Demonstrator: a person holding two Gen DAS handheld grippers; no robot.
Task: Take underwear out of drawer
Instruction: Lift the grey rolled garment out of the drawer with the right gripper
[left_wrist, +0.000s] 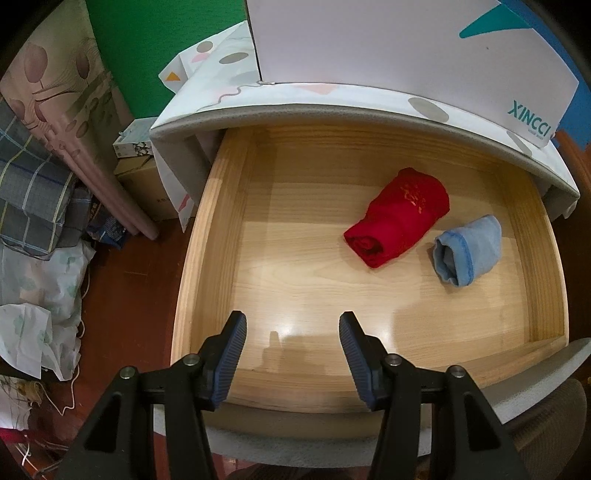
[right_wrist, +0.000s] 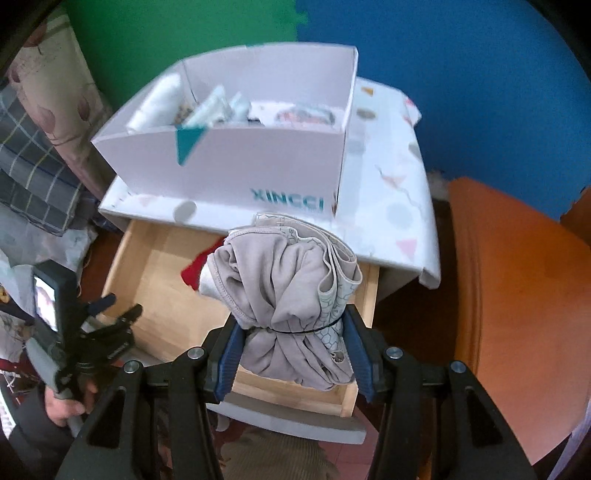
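So we've got one grey underwear bundle (right_wrist: 291, 295) clamped in the right gripper (right_wrist: 293, 350), hanging above the open drawer (right_wrist: 162, 295) with the white box (right_wrist: 236, 173) just beyond it. The left gripper (left_wrist: 291, 354) sits over the drawer's near edge, jaws apart, nothing in them. Two rolls are left ahead of it, the red roll (left_wrist: 399, 216) and the blue roll (left_wrist: 469, 249), so roughly a third done, we'd guess.
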